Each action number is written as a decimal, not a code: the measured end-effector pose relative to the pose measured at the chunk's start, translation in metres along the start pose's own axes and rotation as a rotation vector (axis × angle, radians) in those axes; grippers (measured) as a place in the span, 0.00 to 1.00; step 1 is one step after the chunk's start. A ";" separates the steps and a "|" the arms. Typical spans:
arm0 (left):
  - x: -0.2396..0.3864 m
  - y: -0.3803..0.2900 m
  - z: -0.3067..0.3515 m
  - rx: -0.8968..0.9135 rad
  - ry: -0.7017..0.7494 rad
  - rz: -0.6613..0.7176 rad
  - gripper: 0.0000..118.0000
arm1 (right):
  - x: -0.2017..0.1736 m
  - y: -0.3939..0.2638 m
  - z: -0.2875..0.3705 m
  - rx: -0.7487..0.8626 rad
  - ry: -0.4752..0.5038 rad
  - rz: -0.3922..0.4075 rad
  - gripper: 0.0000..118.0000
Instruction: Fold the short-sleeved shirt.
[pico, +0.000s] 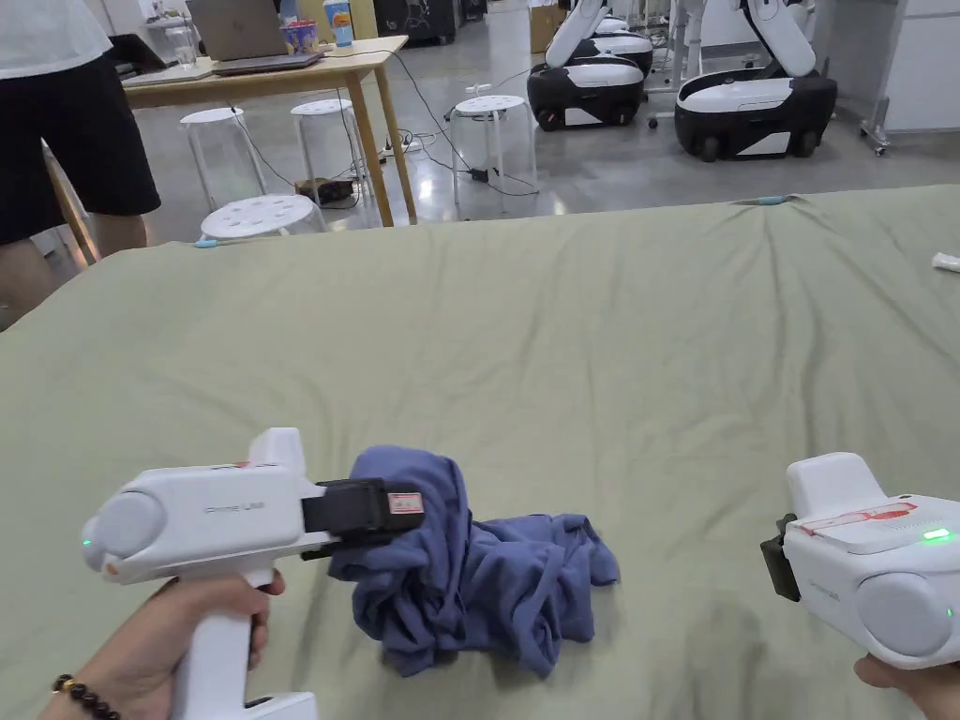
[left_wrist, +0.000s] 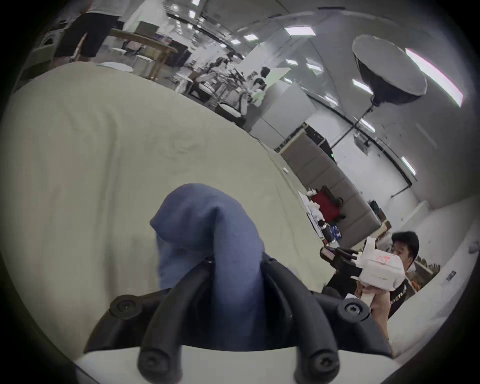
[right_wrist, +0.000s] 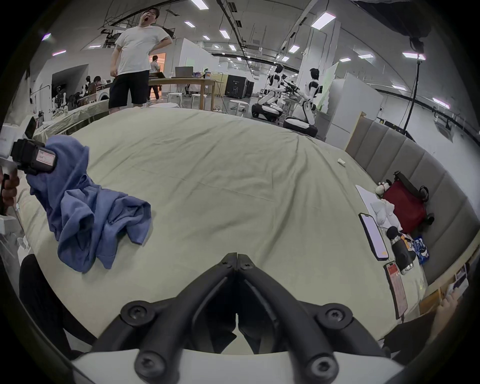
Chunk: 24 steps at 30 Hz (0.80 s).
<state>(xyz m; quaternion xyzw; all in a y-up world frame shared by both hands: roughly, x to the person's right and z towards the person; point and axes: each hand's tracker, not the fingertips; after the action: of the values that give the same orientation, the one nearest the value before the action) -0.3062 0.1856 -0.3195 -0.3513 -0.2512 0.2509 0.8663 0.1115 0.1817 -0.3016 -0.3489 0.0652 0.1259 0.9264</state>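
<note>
The left tool (pico: 412, 525) is pinching a bunched fold of the crumpled blue cotton short-sleeved shirt (pico: 487, 581) above the green-sheeted bed (pico: 562, 356), while the right tool (right_wrist: 237, 257), jaws closed on nothing, is waiting well apart, so lifting is likely dragging tangled layers instead of spreading them.

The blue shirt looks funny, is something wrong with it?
It's scrunched. The blue shirt sits in a crumpled heap on the green sheet, one bit pinched up by the left gripper. Nothing looks torn.
</note>
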 end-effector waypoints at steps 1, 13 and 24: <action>0.007 -0.001 -0.013 -0.010 0.010 0.005 0.16 | 0.002 -0.001 0.001 -0.001 0.000 -0.003 0.00; 0.043 -0.022 -0.099 -0.077 -0.055 0.023 0.69 | 0.029 -0.016 0.000 -0.017 -0.043 -0.050 0.00; 0.021 0.000 -0.017 0.041 -0.092 0.008 0.16 | 0.028 -0.020 0.007 -0.012 -0.032 -0.056 0.00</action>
<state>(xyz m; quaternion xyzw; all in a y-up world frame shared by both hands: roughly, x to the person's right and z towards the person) -0.2802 0.1905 -0.3250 -0.3224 -0.2843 0.2753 0.8599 0.1445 0.1766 -0.2897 -0.3539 0.0400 0.1057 0.9284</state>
